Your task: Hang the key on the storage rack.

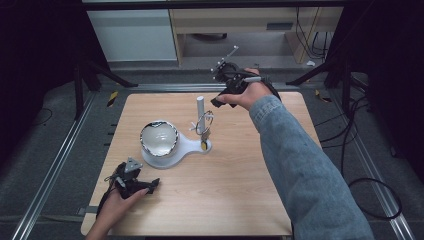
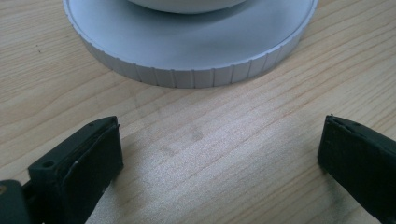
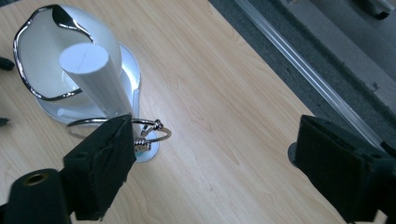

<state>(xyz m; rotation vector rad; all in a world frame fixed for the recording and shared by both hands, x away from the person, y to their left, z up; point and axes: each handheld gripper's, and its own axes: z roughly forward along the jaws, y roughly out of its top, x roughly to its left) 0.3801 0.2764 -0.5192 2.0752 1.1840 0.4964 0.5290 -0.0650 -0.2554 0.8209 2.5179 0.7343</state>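
Your right gripper (image 3: 210, 163) hangs wide open above the white post (image 3: 95, 77). Come straight down so the jaws straddle it, clear of the wire rings (image 3: 152, 130).

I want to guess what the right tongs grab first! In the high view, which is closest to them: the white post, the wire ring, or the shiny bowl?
From the right tongs:
1. White post, just to their left.
2. Wire ring, hanging below the post's top.
3. Shiny bowl, farthest, toward the left tongs.

One wooden table (image 1: 240, 195), one white stand (image 1: 192, 146), one white post (image 1: 200, 106), two tools
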